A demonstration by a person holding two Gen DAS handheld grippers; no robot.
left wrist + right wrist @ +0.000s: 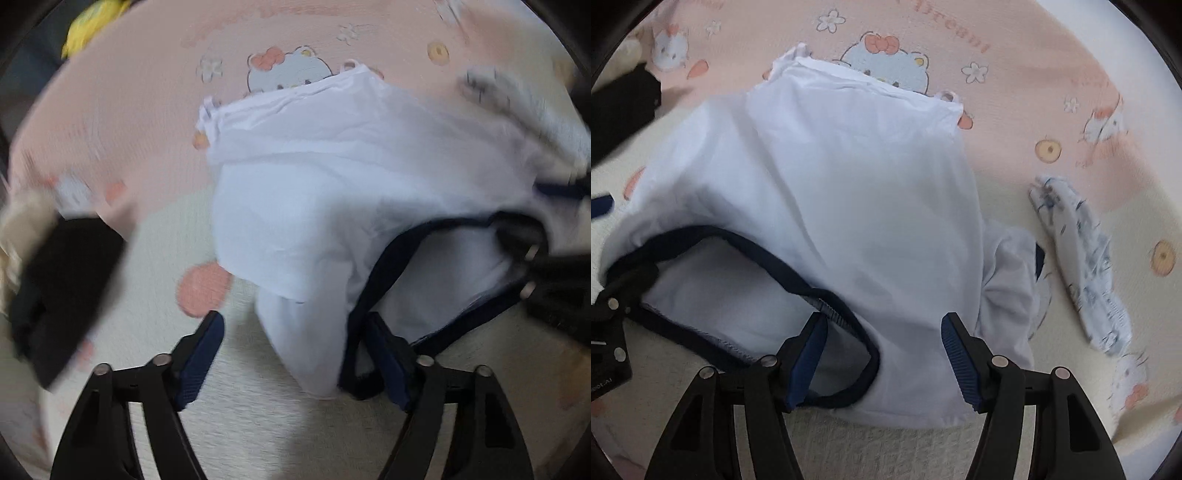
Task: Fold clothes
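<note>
A pink and cream cartoon-print bedsheet carries a white T-shirt with navy-trimmed neckline, lying crumpled at centre; our left gripper and right gripper both stand open, pads clear of the thin, soft cloth; we judge a fold just released, so next we must regrasp an edge; a patterned garment lies beside.

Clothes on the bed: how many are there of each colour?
White with dark blue trim: 1, the white shirt
Black: 1, the black garment
White with a blue-grey print: 1, the printed garment
Yellow: 1, the yellow item, too blurred to say whether it is clothing
Total: 4
</note>
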